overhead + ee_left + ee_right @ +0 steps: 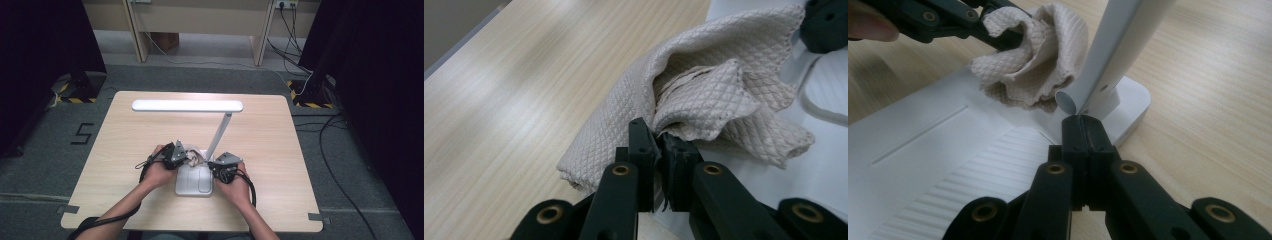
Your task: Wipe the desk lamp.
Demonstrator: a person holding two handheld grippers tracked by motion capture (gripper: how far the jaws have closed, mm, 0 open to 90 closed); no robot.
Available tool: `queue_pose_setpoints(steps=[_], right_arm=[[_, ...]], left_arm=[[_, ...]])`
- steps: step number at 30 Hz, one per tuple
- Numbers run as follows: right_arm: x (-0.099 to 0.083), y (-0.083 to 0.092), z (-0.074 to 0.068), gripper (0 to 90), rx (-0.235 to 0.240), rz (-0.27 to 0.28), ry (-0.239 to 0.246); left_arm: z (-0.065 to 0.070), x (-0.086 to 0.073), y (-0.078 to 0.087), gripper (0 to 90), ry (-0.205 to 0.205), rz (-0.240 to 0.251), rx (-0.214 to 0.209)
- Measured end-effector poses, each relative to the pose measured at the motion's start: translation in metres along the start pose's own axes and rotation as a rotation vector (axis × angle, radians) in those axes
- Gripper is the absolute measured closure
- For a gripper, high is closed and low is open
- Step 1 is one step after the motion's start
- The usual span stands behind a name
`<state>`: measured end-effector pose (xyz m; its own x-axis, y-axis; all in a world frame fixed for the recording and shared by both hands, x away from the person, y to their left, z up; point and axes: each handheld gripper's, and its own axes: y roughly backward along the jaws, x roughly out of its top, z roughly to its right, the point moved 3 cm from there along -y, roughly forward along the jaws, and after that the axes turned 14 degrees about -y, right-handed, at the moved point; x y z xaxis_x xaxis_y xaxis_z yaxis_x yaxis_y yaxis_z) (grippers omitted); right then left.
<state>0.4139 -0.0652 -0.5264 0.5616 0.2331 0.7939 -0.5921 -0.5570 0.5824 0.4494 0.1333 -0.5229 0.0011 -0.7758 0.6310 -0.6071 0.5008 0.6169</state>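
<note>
A white desk lamp stands on the table, with its flat base [192, 182] near the front, a slanted arm [219, 132] and a long head bar [187, 105]. My left gripper [658, 136] is shut on a fold of a beige quilted cloth [704, 85], which rests bunched on the back of the lamp base [824, 175]. In the high view the cloth [195, 160] lies between the two grippers. My right gripper [1082, 124] is shut with nothing in it, its tips just below the lower end of the lamp arm [1118, 45] at the hinge. The cloth [1033, 65] shows left of that arm.
The light wooden table [125, 165] has open surface on both sides of the lamp and behind it. The head bar hangs over the table's far half. A person's forearms [135, 200] come in from the front edge. Cables lie on the floor at right [330, 150].
</note>
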Motion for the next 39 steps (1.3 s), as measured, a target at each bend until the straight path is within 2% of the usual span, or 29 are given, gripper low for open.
queue_pose_setpoints(steps=[9, 13, 21, 31, 35, 36, 39], right_arm=[[0.0, 0.0, 0.0, 90.0, -0.001, 0.001, 0.0], [0.0, 0.0, -0.001, 90.0, -0.001, 0.0, -0.004], [0.0, 0.0, 0.0, 90.0, -0.002, -0.001, -0.003], [0.0, 0.0, -0.001, 90.0, -0.003, -0.003, -0.007], [0.0, 0.0, -0.001, 90.0, -0.003, -0.003, -0.006], [0.0, 0.0, -0.001, 90.0, -0.002, -0.005, -0.014], [0.0, 0.0, -0.001, 90.0, -0.002, -0.005, -0.015]], left_arm=[[0.02, -0.005, 0.019, 84.0, -0.007, 0.027, -0.031], [0.028, -0.007, 0.028, 84.0, 0.003, 0.037, -0.055], [0.042, -0.01, 0.046, 84.0, -0.022, 0.02, -0.09], [0.066, -0.01, 0.067, 84.0, -0.048, 0.042, -0.158], [0.077, -0.009, 0.076, 83.9, -0.063, 0.052, -0.199], [0.078, -0.009, 0.078, 83.9, -0.062, 0.052, -0.209], [0.08, -0.01, 0.086, 83.9, -0.039, 0.073, -0.202]])
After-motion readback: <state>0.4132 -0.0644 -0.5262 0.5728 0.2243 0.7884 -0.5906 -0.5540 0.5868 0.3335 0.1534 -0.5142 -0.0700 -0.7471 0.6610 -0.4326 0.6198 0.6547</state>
